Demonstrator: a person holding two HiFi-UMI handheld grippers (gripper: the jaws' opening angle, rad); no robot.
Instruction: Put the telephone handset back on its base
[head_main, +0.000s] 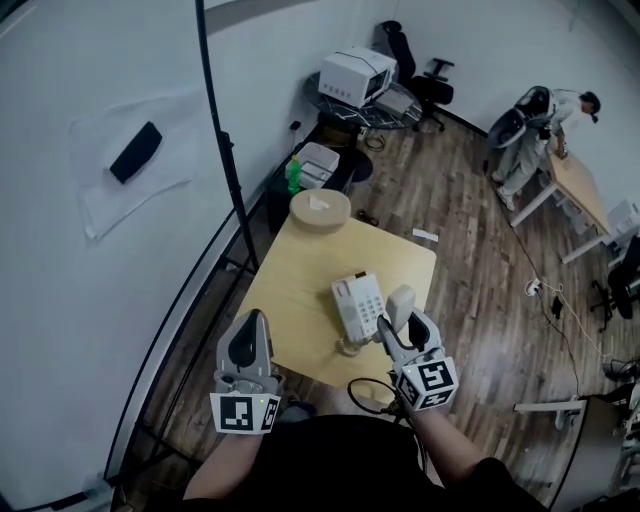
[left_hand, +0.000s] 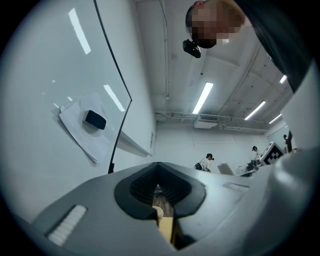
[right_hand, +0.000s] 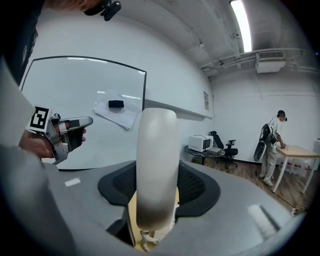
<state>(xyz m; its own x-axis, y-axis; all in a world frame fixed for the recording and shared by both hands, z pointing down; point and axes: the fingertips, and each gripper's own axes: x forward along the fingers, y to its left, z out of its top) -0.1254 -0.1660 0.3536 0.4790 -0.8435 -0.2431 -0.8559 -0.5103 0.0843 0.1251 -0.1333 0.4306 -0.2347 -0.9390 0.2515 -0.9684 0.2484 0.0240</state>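
A white telephone base with a keypad lies on the light wooden table, near the front right. My right gripper is shut on the cream handset, which stands upright just right of the base and above the table. In the right gripper view the handset rises between the jaws of my right gripper, its coiled cord hanging below. My left gripper hovers over the table's front left corner, jaws together and holding nothing. The left gripper points up along the whiteboard.
A round tan disc sits at the table's far end. A whiteboard with an eraser stands to the left on a black frame. Beyond are a green bottle, a printer, an office chair and a person at a desk.
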